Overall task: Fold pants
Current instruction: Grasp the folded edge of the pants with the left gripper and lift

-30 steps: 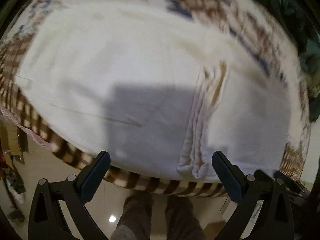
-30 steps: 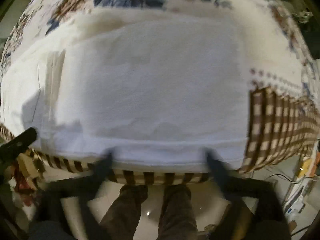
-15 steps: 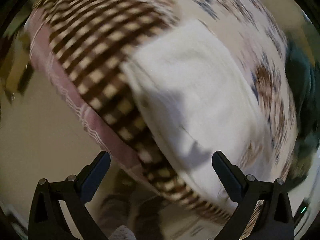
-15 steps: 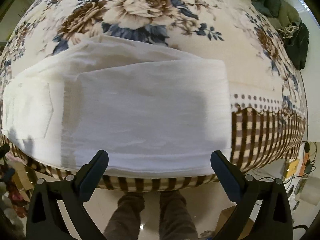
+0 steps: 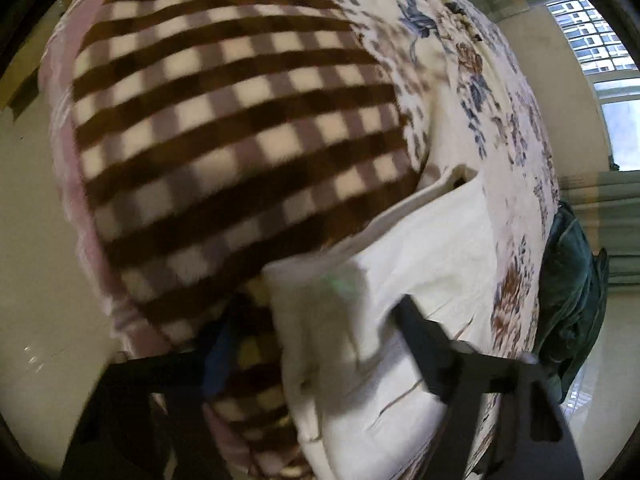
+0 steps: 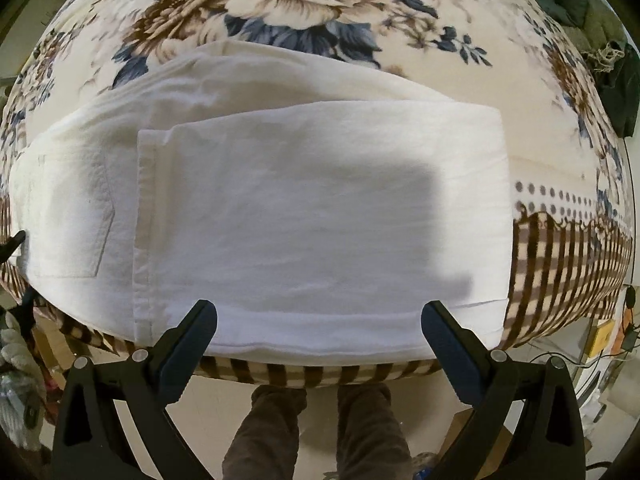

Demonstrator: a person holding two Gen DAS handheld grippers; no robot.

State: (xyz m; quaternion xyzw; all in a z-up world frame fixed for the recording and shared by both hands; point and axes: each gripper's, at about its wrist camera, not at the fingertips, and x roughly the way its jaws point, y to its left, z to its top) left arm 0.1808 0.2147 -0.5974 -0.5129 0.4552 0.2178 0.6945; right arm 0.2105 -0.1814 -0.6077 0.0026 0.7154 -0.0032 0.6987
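While your right gripper (image 6: 319, 334) hangs with fingers spread wide and empty over the near edge, the white pants (image 6: 304, 216) lie folded on the floral blanket (image 6: 304, 4), the upper layer's hem toward the left and a pocket showing beyond it. Your left gripper (image 5: 320, 336) is blurred at the pants' left end, over the checked border (image 5: 224, 128); its fingers straddle the cloth edge, but grip cannot be determined.

The folded white cotton-like pants (image 6: 320, 220) look matt and lightly creased; the floral-and-checked fleece blanket (image 6: 304, 4) seems soft, perhaps plush.
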